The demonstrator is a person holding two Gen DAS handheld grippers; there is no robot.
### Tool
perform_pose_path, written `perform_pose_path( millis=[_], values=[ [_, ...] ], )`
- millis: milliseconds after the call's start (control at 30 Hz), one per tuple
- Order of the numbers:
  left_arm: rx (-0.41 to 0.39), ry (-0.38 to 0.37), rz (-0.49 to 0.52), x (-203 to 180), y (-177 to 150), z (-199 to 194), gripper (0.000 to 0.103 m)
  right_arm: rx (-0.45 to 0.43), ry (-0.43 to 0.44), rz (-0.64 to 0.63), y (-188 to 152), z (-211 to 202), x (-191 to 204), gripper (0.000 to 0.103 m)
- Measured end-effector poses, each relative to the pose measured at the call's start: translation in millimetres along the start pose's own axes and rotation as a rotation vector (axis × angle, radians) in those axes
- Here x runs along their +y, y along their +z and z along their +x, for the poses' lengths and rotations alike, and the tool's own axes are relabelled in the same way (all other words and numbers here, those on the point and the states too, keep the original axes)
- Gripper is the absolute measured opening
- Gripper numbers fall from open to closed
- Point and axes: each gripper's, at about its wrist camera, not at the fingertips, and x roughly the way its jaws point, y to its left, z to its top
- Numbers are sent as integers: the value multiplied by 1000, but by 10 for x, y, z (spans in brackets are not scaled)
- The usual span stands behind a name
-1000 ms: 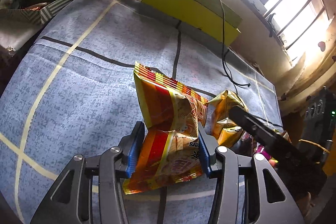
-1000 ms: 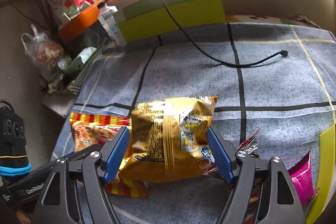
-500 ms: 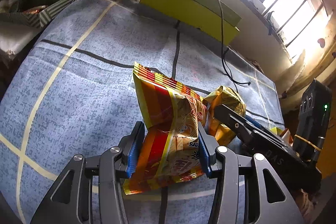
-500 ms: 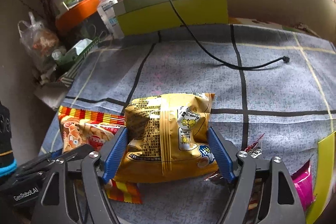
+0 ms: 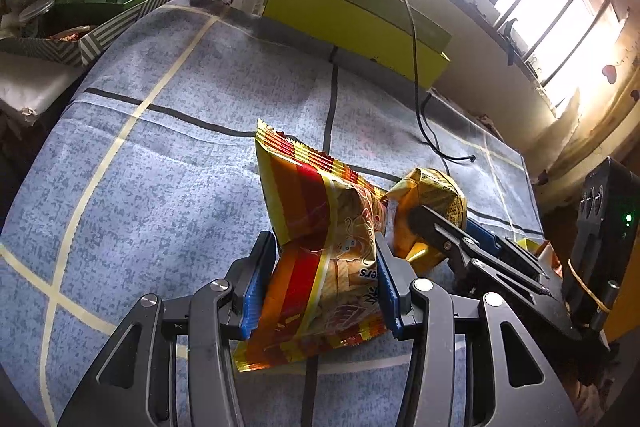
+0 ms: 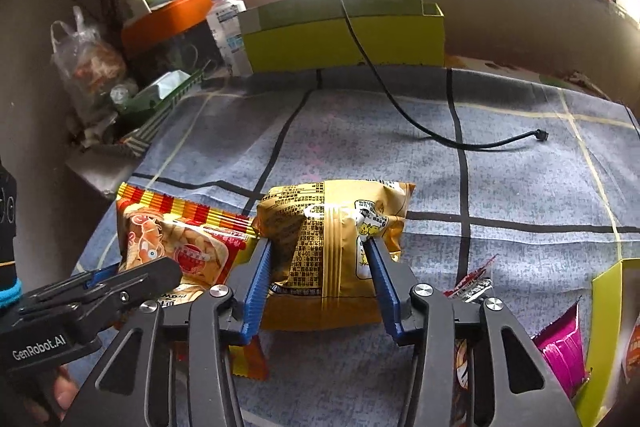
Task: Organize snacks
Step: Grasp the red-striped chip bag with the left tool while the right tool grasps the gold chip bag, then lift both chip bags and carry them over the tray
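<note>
Blue-padded jaws of both grippers are clamped — left gripper (image 5: 320, 283) on the striped red-orange bag (image 5: 320, 247), right gripper (image 6: 320, 287) on the gold bag (image 6: 336, 239), both over the cloth (image 5: 160, 167) — pickup step looks done, next likely a carry to the yellow-green box (image 6: 344, 39).

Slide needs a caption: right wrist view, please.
Right gripper squeezes a yellow snack bag over the blue cloth.
</note>
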Motion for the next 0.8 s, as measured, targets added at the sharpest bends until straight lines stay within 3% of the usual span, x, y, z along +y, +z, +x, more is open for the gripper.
perform_pose_path(
  millis=[800],
  values=[
    [-50, -41, 41, -230, -88, -377, 48, -89, -22, 36, -60, -585, -89, 44]
  ],
)
